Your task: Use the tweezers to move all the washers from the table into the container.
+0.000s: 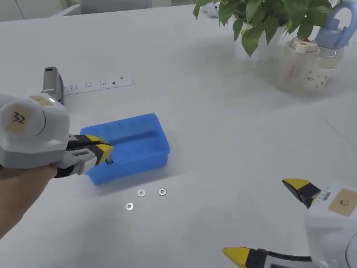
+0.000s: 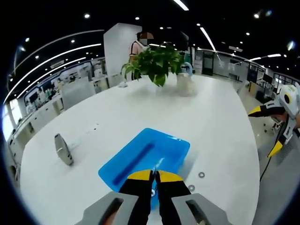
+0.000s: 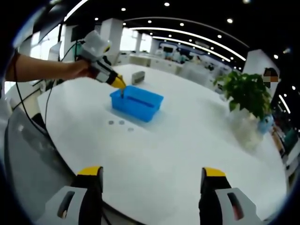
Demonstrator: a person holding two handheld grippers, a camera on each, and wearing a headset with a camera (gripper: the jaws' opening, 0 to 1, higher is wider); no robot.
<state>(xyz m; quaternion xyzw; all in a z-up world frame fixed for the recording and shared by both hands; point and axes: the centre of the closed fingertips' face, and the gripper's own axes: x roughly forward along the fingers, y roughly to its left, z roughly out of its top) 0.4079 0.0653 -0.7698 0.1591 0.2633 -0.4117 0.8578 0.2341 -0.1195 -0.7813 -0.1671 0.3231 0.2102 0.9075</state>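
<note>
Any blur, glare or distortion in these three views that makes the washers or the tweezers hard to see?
Head view: soft even light, washers sharp by the blue container. Left gripper view: fisheye bends the table; tweezers a faint sliver. Right gripper view: ceiling lights glare, washers small and faint.

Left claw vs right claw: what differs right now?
The left claw is shut on thin tweezers; the right claw is wide open and empty. The left claw hangs over the edge of the blue container; the right claw is over bare table, apart from the washers. Both have black jaws with yellow tips.
</note>
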